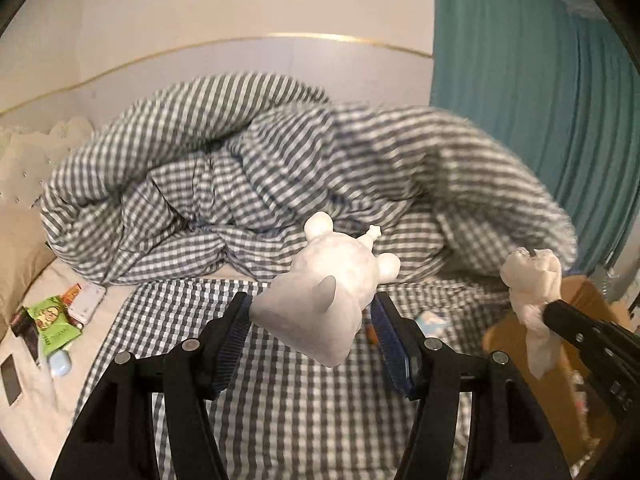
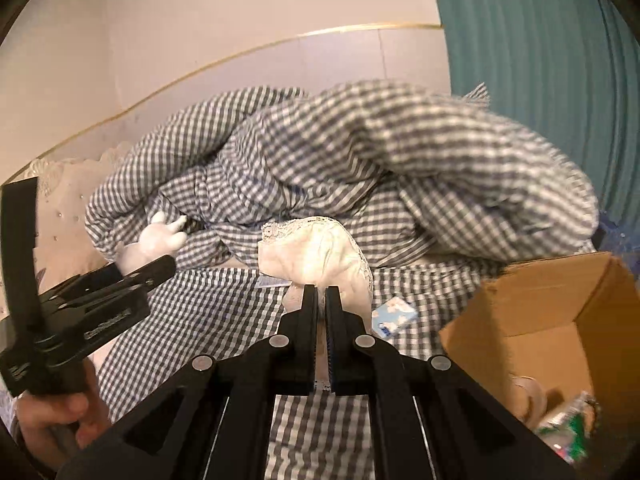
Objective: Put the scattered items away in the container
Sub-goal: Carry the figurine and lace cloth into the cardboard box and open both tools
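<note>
My left gripper [image 1: 312, 312] is shut on a white plush toy [image 1: 324, 284] with small ears and holds it above the checked bed sheet. The toy also shows in the right wrist view [image 2: 154, 242], with the left gripper [image 2: 160, 268] at the left. My right gripper [image 2: 320, 294] is shut on a white lace-trimmed cloth [image 2: 316, 250]. In the left wrist view the cloth [image 1: 532, 284] hangs from the right gripper [image 1: 548, 310] above the open cardboard box [image 1: 520, 344]. The box [image 2: 532, 312] stands at the right and holds some items.
A crumpled grey checked duvet [image 1: 248, 172] fills the back of the bed. A small blue-and-white tissue pack [image 2: 394, 314] lies on the sheet near the box. Snack packets [image 1: 52, 316], a phone [image 1: 10, 380] and small items lie at the bed's left. Teal curtain [image 1: 540, 80] at right.
</note>
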Demonstrator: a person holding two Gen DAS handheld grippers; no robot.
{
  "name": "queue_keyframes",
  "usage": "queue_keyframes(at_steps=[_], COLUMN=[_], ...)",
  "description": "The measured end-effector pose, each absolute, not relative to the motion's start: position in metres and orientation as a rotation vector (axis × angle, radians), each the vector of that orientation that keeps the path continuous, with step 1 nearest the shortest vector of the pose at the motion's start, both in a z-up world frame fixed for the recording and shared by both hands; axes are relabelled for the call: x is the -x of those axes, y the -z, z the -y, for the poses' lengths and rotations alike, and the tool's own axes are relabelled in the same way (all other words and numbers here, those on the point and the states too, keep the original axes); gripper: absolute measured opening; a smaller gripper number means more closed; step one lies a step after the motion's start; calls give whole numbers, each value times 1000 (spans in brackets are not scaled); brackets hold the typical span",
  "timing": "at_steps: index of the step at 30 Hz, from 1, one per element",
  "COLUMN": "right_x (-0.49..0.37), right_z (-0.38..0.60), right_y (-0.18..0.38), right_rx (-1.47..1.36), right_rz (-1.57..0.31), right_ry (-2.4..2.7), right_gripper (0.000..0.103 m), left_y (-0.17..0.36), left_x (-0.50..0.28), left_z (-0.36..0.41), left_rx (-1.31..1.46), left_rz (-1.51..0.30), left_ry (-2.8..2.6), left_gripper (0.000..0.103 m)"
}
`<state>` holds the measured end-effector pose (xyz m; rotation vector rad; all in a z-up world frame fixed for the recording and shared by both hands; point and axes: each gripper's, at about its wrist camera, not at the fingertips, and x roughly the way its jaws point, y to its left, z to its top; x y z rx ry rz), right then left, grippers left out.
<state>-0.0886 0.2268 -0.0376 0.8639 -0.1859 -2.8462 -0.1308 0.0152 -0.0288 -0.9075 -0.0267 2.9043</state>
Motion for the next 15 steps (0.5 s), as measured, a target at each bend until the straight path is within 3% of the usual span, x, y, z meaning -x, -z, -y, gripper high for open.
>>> queue_keyframes(at_steps=[15], right_x=[-5], right_z=[-306], right_y=[-18], right_rx=[-762], right_rz=[201], right_ry=[2967], right_gripper=[5], left_y=[-46], left_x=[21], left_z=[-87], left_rx=[724], left_rz=[34], left_ry=[-2853], left_gripper=[63])
